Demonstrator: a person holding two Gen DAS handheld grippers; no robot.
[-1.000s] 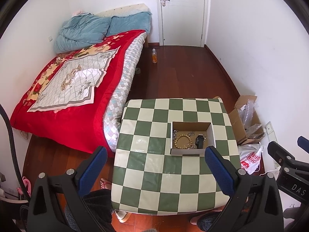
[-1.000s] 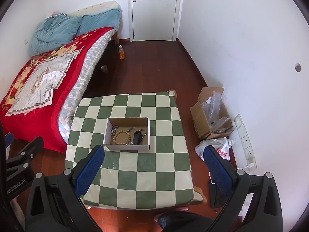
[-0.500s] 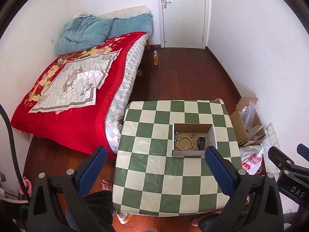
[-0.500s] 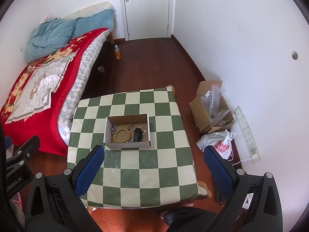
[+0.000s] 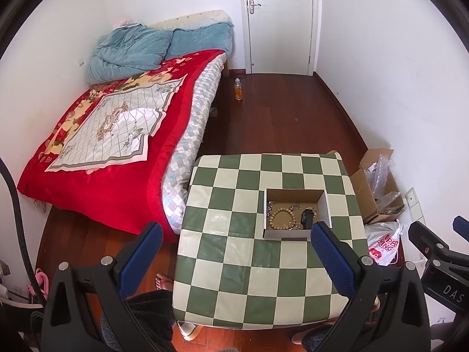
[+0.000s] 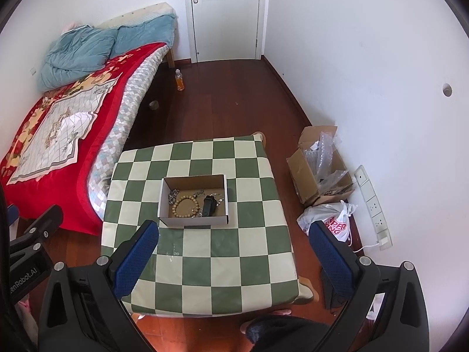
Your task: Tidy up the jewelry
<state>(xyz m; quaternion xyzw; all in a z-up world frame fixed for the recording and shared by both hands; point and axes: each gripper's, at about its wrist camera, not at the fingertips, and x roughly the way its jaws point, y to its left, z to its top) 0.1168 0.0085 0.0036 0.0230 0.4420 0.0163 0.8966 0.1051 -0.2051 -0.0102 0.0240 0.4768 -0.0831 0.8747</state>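
Both grippers, left gripper (image 5: 234, 252) and right gripper (image 6: 234, 249), hover spread wide; the open cardboard box (image 6: 193, 201) (wooden bead bracelet (image 6: 186, 205) inside) sits at twelve o'clock on the green-checked table (image 6: 205, 264).

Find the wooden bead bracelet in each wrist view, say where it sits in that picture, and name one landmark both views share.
Left wrist view: the wooden bead bracelet lies right of centre, in the left half of the cardboard box.
Right wrist view: the bracelet lies left of centre, in the same box, beside a dark item.
Shared landmark: the orange bottle on the floor by the bed.
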